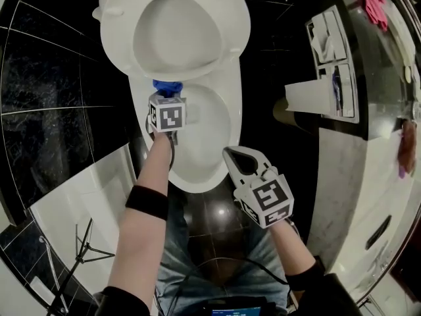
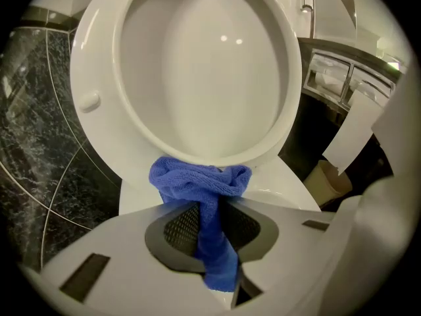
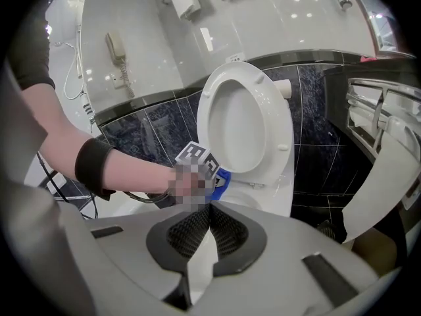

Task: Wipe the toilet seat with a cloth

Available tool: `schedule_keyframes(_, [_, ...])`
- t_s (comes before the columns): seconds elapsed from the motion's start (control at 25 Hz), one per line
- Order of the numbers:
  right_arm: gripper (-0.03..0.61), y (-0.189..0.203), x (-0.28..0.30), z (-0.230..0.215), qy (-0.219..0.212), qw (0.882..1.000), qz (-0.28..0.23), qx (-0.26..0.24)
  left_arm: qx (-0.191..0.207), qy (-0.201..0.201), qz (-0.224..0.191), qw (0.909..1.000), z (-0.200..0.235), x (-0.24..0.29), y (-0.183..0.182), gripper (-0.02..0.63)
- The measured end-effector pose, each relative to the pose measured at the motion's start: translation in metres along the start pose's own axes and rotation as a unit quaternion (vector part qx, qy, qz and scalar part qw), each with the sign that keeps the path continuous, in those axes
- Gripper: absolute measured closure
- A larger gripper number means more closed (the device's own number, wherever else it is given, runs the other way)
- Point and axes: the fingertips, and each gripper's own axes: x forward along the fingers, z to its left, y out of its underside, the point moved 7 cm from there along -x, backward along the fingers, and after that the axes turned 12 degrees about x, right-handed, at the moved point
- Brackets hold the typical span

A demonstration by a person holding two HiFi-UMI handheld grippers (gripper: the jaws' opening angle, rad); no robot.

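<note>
Toilet seat: a white oval ring, raised on its hinge and leaning back, with its underside turned toward the viewer; a small round bumper shows on that face. The surface is glossy and carries highlights. Cloth: a blue, finely ribbed textile, bunched into a thick roll that lies across the lowest edge of the raised ring, touching it at the hinge end. One tail of the cloth runs down from the roll and is clamped between the jaws of the left gripper.
</note>
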Motion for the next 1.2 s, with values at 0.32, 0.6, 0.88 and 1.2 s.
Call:
schedule_keyframes(0.32, [0.554,-0.01,-0.012,0.015,-0.005,1.0,0.001,-0.009,0.012,-0.004,-0.001,0.9999,-0.003,-0.03,0.003,0.532])
schedule_keyframes(0.6, [0.554,-0.069,-0.056,0.075,-0.003,1.0,0.009,-0.017,0.038,0.004,-0.04,0.9984,-0.001,-0.174,-0.025,0.532])
schedule_keyframes(0.88, [0.554,-0.143,-0.119,0.154,0.008,1.0,-0.02,-0.015,0.085,0.027,-0.112,0.9897,0.002,-0.378,-0.071,0.532])
schedule_keyframes(1.2, [0.554,-0.17,-0.211,0.208,0.041,0.997,-0.062,-0.008,0.131,0.022,-0.168,0.9768,0.005,-0.546,-0.105,0.531])
